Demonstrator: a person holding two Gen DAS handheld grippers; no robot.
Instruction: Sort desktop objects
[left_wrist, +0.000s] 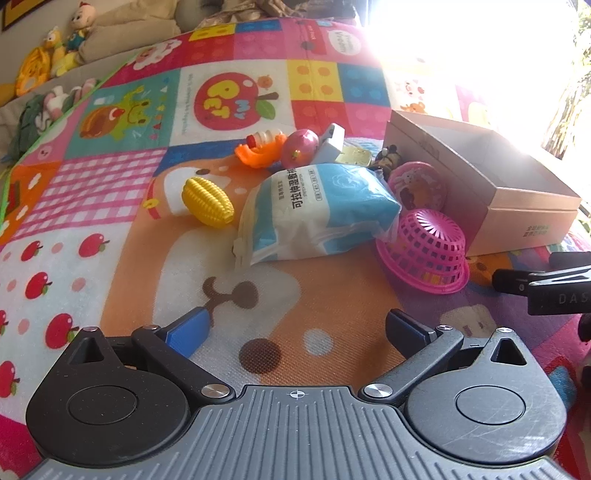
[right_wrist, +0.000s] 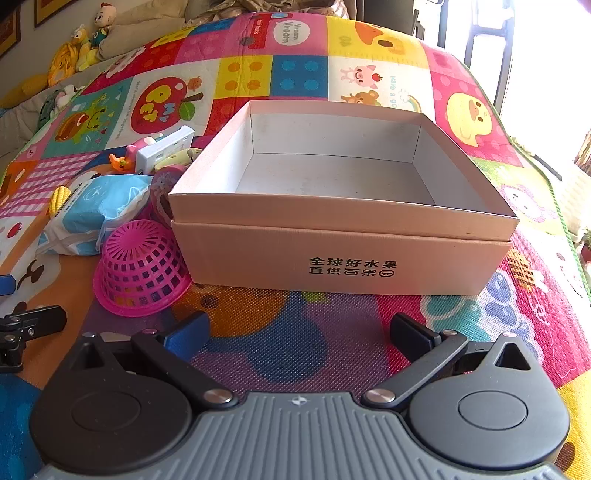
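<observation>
Taking the open cardboard box (right_wrist: 343, 221) as the landmark, everything sits on a colourful play mat (left_wrist: 110, 206). Farthest left of the box lies a yellow toy corn (left_wrist: 208, 201). Nearer to it is a blue-and-white wipes packet (left_wrist: 317, 214), with an orange toy (left_wrist: 258, 151) and a pink egg (left_wrist: 300, 147) behind the packet. An upturned pink basket (right_wrist: 142, 267) rests against the box's left wall. The left claw (left_wrist: 297, 328) hovers with fingers apart, holding nothing; the right claw (right_wrist: 299, 332), in front of the box, likewise gapes.
</observation>
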